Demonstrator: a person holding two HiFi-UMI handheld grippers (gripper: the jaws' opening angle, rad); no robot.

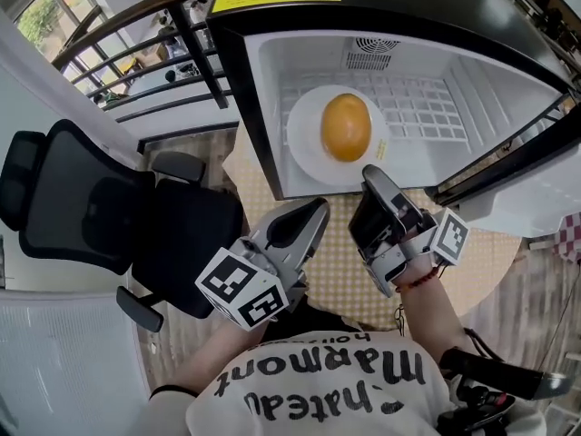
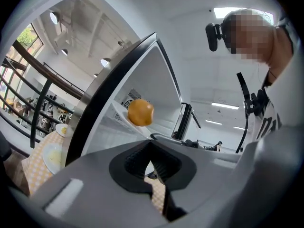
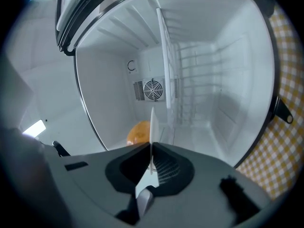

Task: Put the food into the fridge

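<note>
A round orange-yellow food (image 1: 346, 126) lies on a white plate (image 1: 304, 143) inside the open white fridge (image 1: 269, 80), on its wire shelf. My right gripper (image 1: 370, 175) is at the plate's near rim and is shut on it. In the right gripper view the plate (image 3: 152, 127) stands edge-on between the jaws of my right gripper (image 3: 151, 148), with the food (image 3: 139, 132) behind. My left gripper (image 1: 318, 209) hangs below the fridge opening, shut and holding nothing. From the left gripper view the food (image 2: 140, 112) and plate (image 2: 121, 115) show past the closed tips of my left gripper (image 2: 151, 146).
The fridge door (image 1: 536, 198) swings out to the right. A black office chair (image 1: 82, 207) stands at the left. A checkered yellow cloth (image 1: 336, 271) covers the table under the fridge. A railing (image 1: 136, 71) runs behind. A fan vent (image 3: 153, 89) sits in the fridge's back wall.
</note>
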